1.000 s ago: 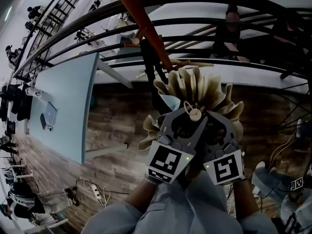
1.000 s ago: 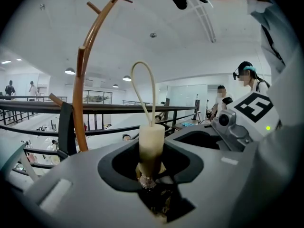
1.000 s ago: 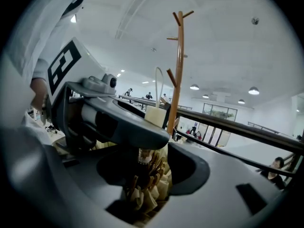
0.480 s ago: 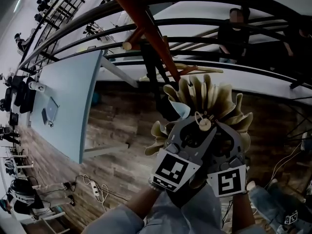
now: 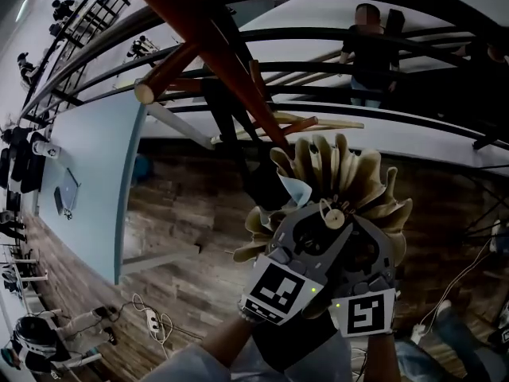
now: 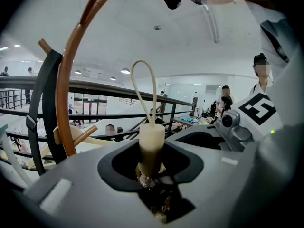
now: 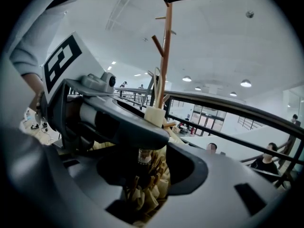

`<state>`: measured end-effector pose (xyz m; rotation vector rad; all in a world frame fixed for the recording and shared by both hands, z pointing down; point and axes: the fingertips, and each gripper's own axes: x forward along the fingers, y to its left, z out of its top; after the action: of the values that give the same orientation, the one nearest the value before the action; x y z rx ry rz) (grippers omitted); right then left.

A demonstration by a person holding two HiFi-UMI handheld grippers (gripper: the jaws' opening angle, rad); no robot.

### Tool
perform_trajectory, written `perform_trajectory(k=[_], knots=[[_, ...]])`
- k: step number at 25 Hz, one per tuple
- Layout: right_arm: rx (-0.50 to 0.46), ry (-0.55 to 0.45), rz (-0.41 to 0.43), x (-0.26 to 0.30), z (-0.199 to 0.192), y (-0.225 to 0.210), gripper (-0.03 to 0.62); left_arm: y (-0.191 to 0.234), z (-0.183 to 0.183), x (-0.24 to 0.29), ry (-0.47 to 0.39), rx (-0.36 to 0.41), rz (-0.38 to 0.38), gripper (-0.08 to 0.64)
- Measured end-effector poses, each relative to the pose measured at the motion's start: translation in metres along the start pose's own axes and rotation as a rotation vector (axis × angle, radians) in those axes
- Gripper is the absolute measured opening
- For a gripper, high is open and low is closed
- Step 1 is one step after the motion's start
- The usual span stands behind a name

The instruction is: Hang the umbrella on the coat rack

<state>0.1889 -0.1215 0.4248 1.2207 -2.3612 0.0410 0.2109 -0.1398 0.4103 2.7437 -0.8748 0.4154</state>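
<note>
The folded beige umbrella (image 5: pixel 342 173) is held in front of me, its pleats fanning away and its cream handle (image 5: pixel 332 218) with a thin loop pointing back at me. My left gripper (image 5: pixel 314 221) and right gripper (image 5: pixel 358 229) sit side by side, both shut on the umbrella near the handle. In the left gripper view the handle (image 6: pixel 152 144) stands between the jaws with its loop (image 6: pixel 144 87) rising above. In the right gripper view the pleats (image 7: pixel 147 184) fill the jaws. The red-brown wooden coat rack (image 5: pixel 199 30) slants across the upper left, one peg (image 5: pixel 159 82) pointing left; its pole (image 7: pixel 166 46) rises just beyond the umbrella.
Black railing bars (image 5: pixel 382 38) curve across the top, and a person (image 5: pixel 366 54) stands behind them. A light blue table (image 5: pixel 87 165) stands at the left on the wooden floor. A power strip and cables (image 5: pixel 151 318) lie at the lower left.
Both grippers and the umbrella have sunk a little in the head view and stayed together. The coat rack has grown larger and nearer, and its left peg has come into view.
</note>
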Motion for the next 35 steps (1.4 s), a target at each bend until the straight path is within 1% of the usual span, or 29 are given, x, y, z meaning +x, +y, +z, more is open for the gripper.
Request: perform_trajectory(k=[4,8,16,22,29,35], knots=[[0.028,0.022,-0.028,0.019,-0.01,-0.008,0.17,0.015,-0.009,0.015,0.007,-0.002,-0.028,0.138],[0.052,0.061,-0.045,0.037,-0.021,-0.016,0.17,0.029,-0.019,0.029,0.021,-0.019,-0.062,0.138],[0.106,0.085,-0.074,0.059,-0.035,-0.032,0.17,0.045,-0.029,0.053,0.041,-0.034,-0.095,0.138],[0.133,0.123,-0.075,0.079,-0.048,-0.05,0.166,0.062,-0.035,0.078,0.056,-0.056,-0.102,0.138],[0.186,0.156,-0.089,0.099,-0.056,-0.063,0.155,0.079,-0.041,0.097,0.071,-0.079,-0.113,0.138],[0.218,0.182,-0.091,0.117,-0.062,-0.07,0.146,0.096,-0.045,0.11,0.077,-0.11,-0.106,0.138]])
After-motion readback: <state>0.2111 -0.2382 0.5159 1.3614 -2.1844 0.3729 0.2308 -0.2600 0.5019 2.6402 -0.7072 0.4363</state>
